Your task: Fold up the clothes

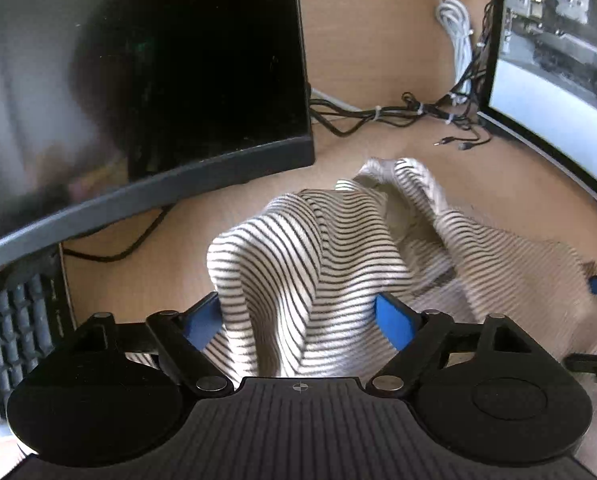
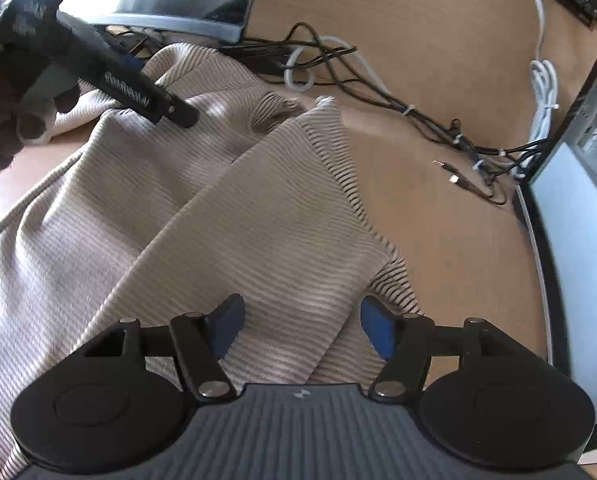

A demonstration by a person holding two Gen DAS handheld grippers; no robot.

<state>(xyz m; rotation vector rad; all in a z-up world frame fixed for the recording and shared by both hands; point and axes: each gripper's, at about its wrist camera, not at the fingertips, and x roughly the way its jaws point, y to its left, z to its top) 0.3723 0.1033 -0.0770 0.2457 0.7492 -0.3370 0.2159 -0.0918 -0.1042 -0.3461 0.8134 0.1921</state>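
Two grippers over one striped garment, fold not yet formed

Wooden table [image 2: 438,80] runs ahead of both grippers, light brown, mostly bare beyond the cloth. Dark monitor [image 1: 146,80] stands ahead-left of the left gripper; a second, lit screen [image 1: 558,100] ahead-right of it. Keyboard [image 1: 14,340] sits at the left gripper's left flank. Bundle of black and white cables [image 2: 378,92] lies ahead of the right gripper, past the cloth's far edge.

Striped garment [image 2: 218,200] is spread directly under and ahead of the right gripper, rumpled, one flap lying diagonally over the rest. In the left wrist view it bunches up in a raised ridge between the fingers.

Left gripper [image 1: 298,320]: blue pads apart, cloth mounded between them but no pinch visible, so it reads as open. Right gripper [image 2: 302,328]: pads likewise spread, cloth lying beneath them, nothing clamped.

Handling judgement: thin knit, light, limp, holds no shape; it will sag and drag rather than slide cleanly. Best hold looks like a hem edge or corner, such as the dark-striped edge just ahead-right of the right gripper, taken in a single layer. Risk: catching two layers, or dragging cloth into the cables.
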